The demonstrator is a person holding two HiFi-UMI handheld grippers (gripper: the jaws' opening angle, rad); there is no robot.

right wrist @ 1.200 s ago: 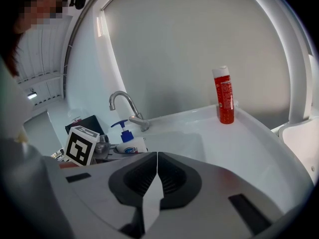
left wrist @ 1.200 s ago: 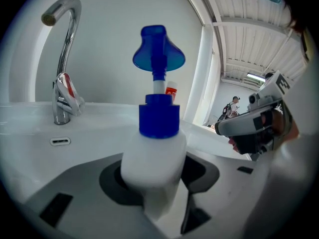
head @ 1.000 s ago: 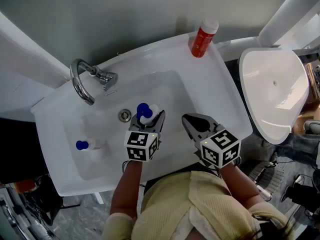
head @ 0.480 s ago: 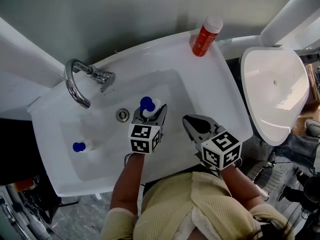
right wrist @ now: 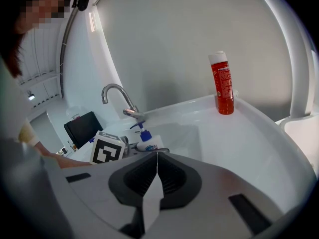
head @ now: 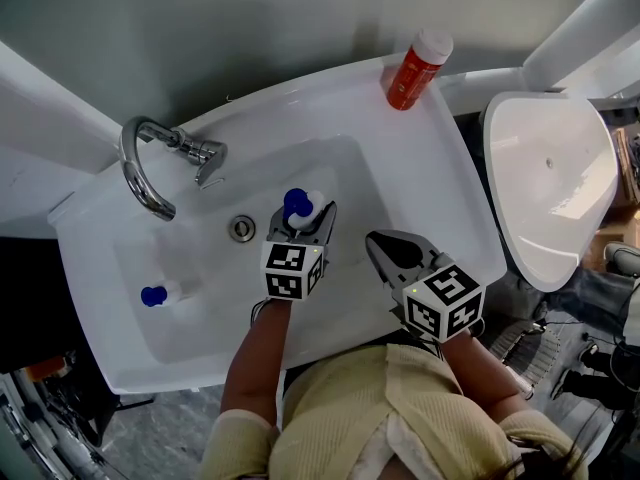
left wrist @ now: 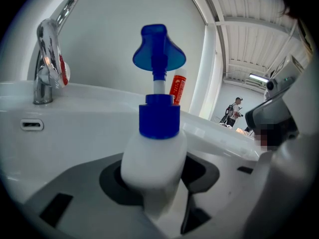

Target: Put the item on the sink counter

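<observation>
The left gripper jaws are gripping the pump bottle above the basin; the right gripper jaws are sitting closed and empty. Setting the bottle upright on the tabletop is looking like the next move.

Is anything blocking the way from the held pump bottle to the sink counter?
Nothing visible does. The white blue-capped pump bottle in the left claw has bare white counter beside it; the red bottle stands at its far corner.

left gripper with pump bottle lifted, farther from drain
</observation>
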